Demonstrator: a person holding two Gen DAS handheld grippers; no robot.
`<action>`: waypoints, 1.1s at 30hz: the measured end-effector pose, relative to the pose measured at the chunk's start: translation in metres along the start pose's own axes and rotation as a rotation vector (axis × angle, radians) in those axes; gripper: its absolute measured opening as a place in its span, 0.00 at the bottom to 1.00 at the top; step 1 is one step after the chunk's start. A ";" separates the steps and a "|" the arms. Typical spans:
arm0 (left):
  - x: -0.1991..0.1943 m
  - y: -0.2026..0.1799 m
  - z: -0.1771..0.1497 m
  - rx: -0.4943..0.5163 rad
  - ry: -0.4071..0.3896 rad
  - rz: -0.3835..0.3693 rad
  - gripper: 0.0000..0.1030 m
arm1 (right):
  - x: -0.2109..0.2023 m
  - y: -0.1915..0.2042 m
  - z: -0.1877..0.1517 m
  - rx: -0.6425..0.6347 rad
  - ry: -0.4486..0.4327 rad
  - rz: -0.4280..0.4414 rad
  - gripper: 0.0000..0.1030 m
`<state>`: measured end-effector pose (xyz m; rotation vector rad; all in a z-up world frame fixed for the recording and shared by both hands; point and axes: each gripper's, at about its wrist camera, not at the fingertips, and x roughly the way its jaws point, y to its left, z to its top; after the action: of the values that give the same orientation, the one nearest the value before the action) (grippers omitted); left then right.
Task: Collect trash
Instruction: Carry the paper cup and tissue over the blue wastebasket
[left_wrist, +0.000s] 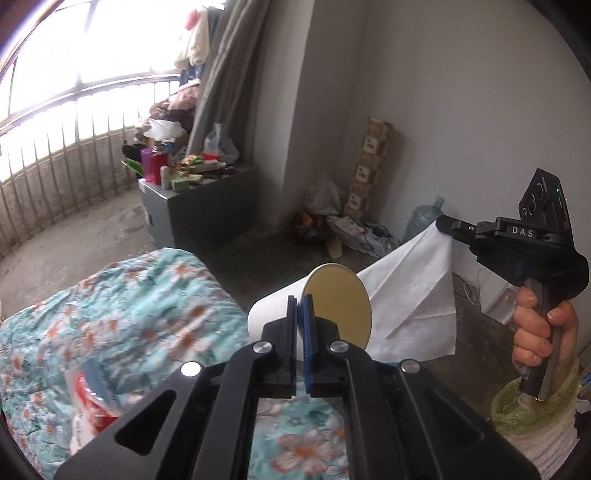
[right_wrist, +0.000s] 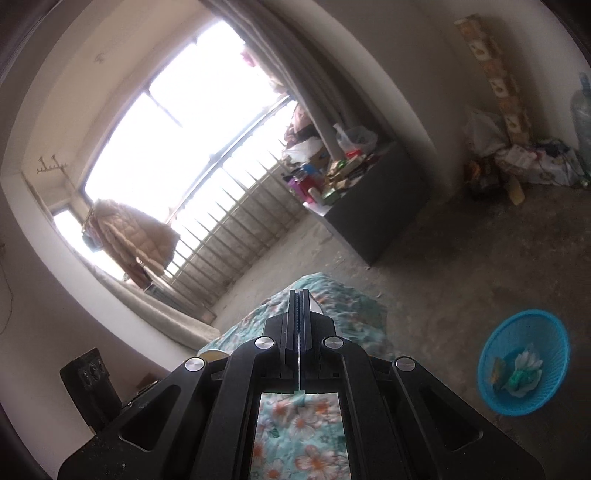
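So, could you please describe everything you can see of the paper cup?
The paper cup is white outside with a tan inside. It lies tipped sideways in the air, its round mouth facing the left wrist camera. The left hand-held gripper is shut on its rim. It hangs above the floral bedspread, in front of a white tissue.

A lived-in bedroom in a home. A bed (left_wrist: 122, 302) with a flowered teal cover fills the near left. Beyond it a wide window (right_wrist: 177, 122) has a railing (right_wrist: 236, 221) and a grey curtain (left_wrist: 225, 74); a padded coat (right_wrist: 129, 240) hangs beside it. A dark cabinet (left_wrist: 199, 210) below the curtain is heaped with bottles, boxes and bags. The floor (right_wrist: 443, 266) is bare concrete, with clutter in the far corner and a blue basket (right_wrist: 524, 406) of scraps near right.
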<state>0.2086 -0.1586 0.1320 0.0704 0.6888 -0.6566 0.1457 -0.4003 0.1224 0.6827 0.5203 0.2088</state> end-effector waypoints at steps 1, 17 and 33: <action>0.010 -0.010 0.001 0.010 0.021 -0.016 0.02 | -0.004 -0.011 0.000 0.017 -0.005 -0.013 0.00; 0.250 -0.182 -0.057 0.255 0.435 -0.098 0.02 | 0.004 -0.196 -0.026 0.279 0.033 -0.253 0.00; 0.391 -0.192 -0.115 0.264 0.631 -0.013 0.26 | 0.066 -0.332 -0.072 0.551 0.177 -0.436 0.32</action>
<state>0.2578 -0.4918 -0.1677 0.5351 1.2042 -0.7396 0.1700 -0.5912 -0.1655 1.0687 0.8966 -0.3005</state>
